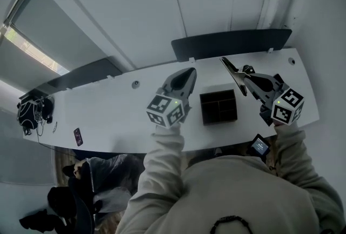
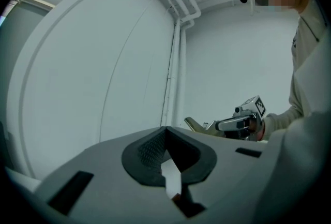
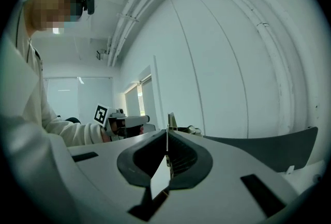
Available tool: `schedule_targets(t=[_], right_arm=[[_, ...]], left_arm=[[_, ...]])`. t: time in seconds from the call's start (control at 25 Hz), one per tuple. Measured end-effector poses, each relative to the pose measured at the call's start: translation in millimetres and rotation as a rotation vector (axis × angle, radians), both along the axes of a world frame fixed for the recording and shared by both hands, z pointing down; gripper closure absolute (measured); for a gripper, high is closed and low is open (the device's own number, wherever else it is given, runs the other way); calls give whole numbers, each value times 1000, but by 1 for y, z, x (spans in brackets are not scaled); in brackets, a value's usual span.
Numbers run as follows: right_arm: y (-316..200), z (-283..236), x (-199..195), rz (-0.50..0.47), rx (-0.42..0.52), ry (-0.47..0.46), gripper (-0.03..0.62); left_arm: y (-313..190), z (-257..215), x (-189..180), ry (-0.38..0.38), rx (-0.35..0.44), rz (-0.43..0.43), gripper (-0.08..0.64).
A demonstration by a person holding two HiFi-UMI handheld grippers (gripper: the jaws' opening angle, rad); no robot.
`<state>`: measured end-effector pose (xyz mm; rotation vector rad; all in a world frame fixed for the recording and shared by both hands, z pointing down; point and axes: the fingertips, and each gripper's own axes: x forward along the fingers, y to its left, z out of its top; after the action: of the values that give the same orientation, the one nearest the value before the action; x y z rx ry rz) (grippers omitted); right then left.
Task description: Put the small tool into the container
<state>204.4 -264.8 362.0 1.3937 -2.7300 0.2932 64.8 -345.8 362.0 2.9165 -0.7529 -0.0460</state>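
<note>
Head view: right hand-held gripper (image 1: 247,77) is pinching the small tool (image 1: 231,68), whose long axis runs along the jaws, away from the person. The container (image 1: 203,108) sits on the desk (image 1: 108,108) between both grippers, just below-left of the tool. The right side is the nearer carrier; height above the rim is unclear.

Left gripper view: left hand-held gripper (image 2: 165,132) has jaws pressed together, nothing between them.

Right gripper view: jaws clamped on the thin tool, container out of frame. My read is the next move goes left and down.
</note>
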Motion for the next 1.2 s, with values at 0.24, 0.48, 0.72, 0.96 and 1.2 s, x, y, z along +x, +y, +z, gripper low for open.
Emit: schedule_targets(t=[0.24,0.48,0.72,0.96,1.2], right_arm=[[-28,1,-2,-48,-7,35,568],[-33,-5,2,-58,3,81,568],[-48,-1,-18,-58,-12,84,568],[-53,10,-33,-66,-26,130,568],[-51,27,-30,-75,-64,208,568]], left_arm=[[-20,0,9,-22,-12,13,565],[-38,-5,-13,-29,-7,-20,565],[-54,-14,-14,-5,-7,-29,565],[-41,0,2,-19,-12,70,565],[-44,6,-4,-4,-34,77,565]])
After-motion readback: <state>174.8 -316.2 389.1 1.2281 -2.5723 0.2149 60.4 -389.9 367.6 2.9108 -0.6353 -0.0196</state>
